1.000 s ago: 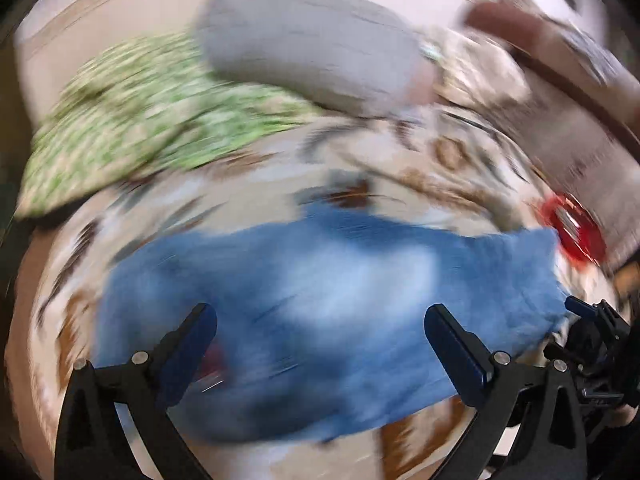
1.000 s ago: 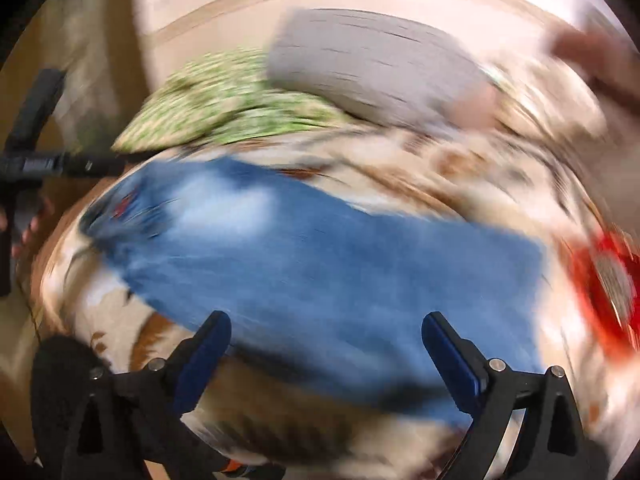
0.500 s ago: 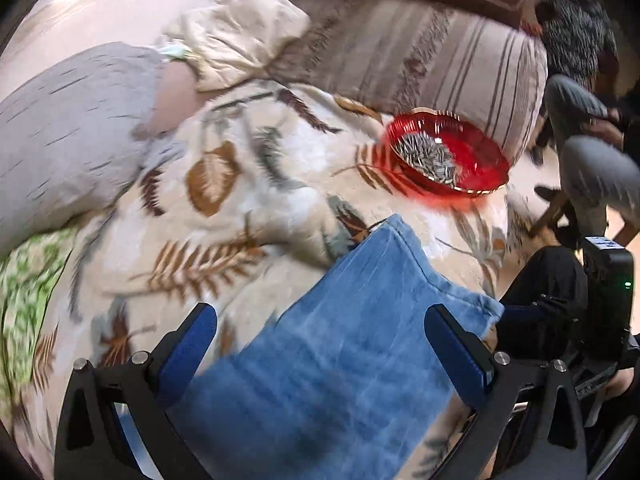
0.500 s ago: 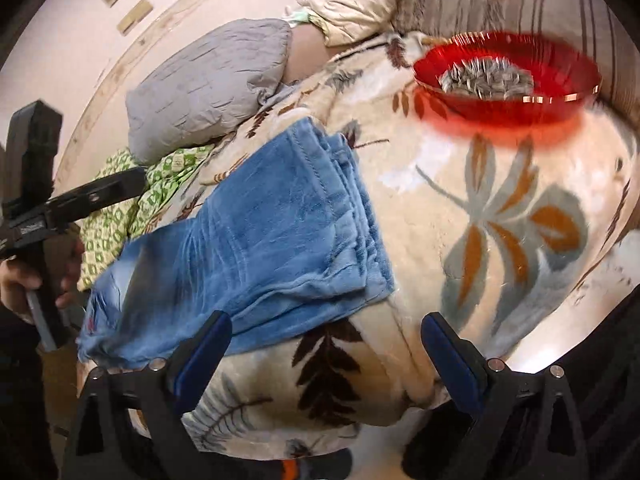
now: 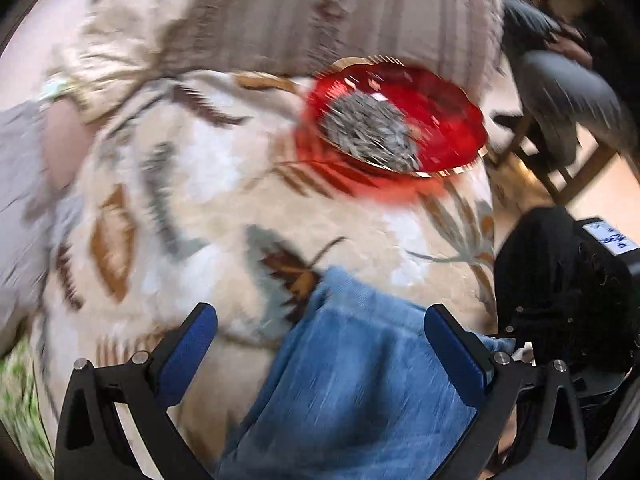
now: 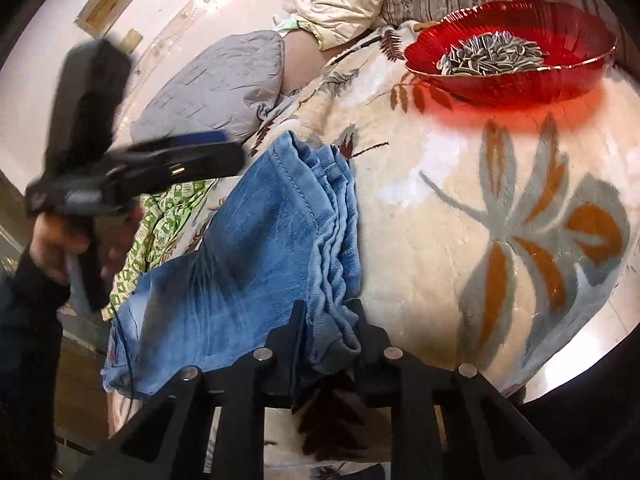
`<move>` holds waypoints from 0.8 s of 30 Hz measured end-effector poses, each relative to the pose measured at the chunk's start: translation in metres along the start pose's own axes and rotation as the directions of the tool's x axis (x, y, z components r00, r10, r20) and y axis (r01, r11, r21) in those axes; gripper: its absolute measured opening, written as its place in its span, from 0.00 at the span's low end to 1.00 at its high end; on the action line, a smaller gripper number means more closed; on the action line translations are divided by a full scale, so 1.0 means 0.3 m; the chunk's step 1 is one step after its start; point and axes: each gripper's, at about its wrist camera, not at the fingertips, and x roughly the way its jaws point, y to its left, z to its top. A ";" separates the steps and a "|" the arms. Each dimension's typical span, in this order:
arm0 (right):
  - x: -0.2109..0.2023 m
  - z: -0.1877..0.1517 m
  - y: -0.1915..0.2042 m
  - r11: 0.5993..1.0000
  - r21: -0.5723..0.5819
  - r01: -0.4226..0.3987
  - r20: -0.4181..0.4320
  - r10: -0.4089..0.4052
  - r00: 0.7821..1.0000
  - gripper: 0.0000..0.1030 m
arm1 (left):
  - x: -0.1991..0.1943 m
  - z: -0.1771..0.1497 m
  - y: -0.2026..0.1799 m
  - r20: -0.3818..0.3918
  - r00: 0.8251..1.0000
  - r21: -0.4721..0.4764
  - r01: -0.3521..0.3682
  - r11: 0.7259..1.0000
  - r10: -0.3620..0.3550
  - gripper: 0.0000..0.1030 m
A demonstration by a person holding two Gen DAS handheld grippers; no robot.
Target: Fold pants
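Note:
The blue denim pants (image 6: 256, 248) lie on a leaf-patterned blanket (image 6: 500, 208), legs stacked, hems toward me. My right gripper (image 6: 328, 320) is shut on the hem end of the pants at the near corner. In the left wrist view the pants (image 5: 360, 392) run under my left gripper (image 5: 320, 340), which is open with blue pads (image 5: 188, 344) on either side of the leg end, not gripping. The left gripper also shows in the right wrist view (image 6: 192, 160), hovering above the pants' far side, blurred.
A red glass bowl (image 6: 516, 76) of sunflower seeds sits on the blanket beyond the hems; it also shows in the left wrist view (image 5: 452, 128). A grey pillow (image 6: 216, 92), a cream pillow (image 6: 340, 0) and green patterned cloth (image 6: 156, 236) lie behind. A seated person (image 5: 568, 92) is at right.
My right gripper has closed on the pants' hem corner; it was open half a second ago. My left gripper has swung toward the hem end, the bowl now nearer in its view.

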 end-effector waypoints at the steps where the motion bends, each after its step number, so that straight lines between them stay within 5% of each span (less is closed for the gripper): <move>1: 0.001 -0.002 -0.002 1.000 -0.005 0.000 0.002 0.000 1.000 0.20 | 0.024 0.015 -0.009 -0.022 0.999 0.022 0.032 0.999 -0.031 0.98; 5: 0.007 -0.006 -0.011 1.000 -0.011 0.000 0.002 0.000 1.000 0.20 | 0.128 0.066 -0.029 -0.118 0.988 0.062 0.105 0.993 -0.097 0.88; 7: 0.007 -0.009 -0.010 1.000 -0.020 0.003 0.004 -0.002 1.000 0.20 | 0.188 0.073 -0.026 -0.187 0.977 0.049 0.116 0.992 -0.105 0.71; 8: 0.006 -0.010 -0.013 1.000 -0.021 0.001 0.003 -0.001 1.000 0.20 | 0.221 0.068 -0.018 -0.229 0.966 0.020 0.126 0.992 -0.118 0.52; 10: 0.005 -0.011 -0.016 1.000 -0.019 0.001 0.002 -0.001 1.000 0.20 | 0.236 0.061 -0.001 -0.230 0.962 -0.035 0.146 0.989 -0.151 0.47; 13: 0.007 -0.008 -0.016 1.000 -0.018 0.001 0.002 -0.001 1.000 0.19 | 0.215 0.051 0.018 -0.204 0.965 -0.080 0.152 0.985 -0.165 0.22; 19: -0.018 0.029 -0.009 1.000 -0.011 -0.002 0.042 0.003 0.999 0.15 | 0.172 0.099 0.006 -0.135 0.981 -0.095 0.127 0.987 -0.139 0.13; 24: -0.074 0.112 -0.050 0.996 -0.012 0.087 0.119 -0.085 0.989 0.15 | 0.184 0.221 0.003 -0.088 0.986 -0.126 0.128 0.984 -0.140 0.13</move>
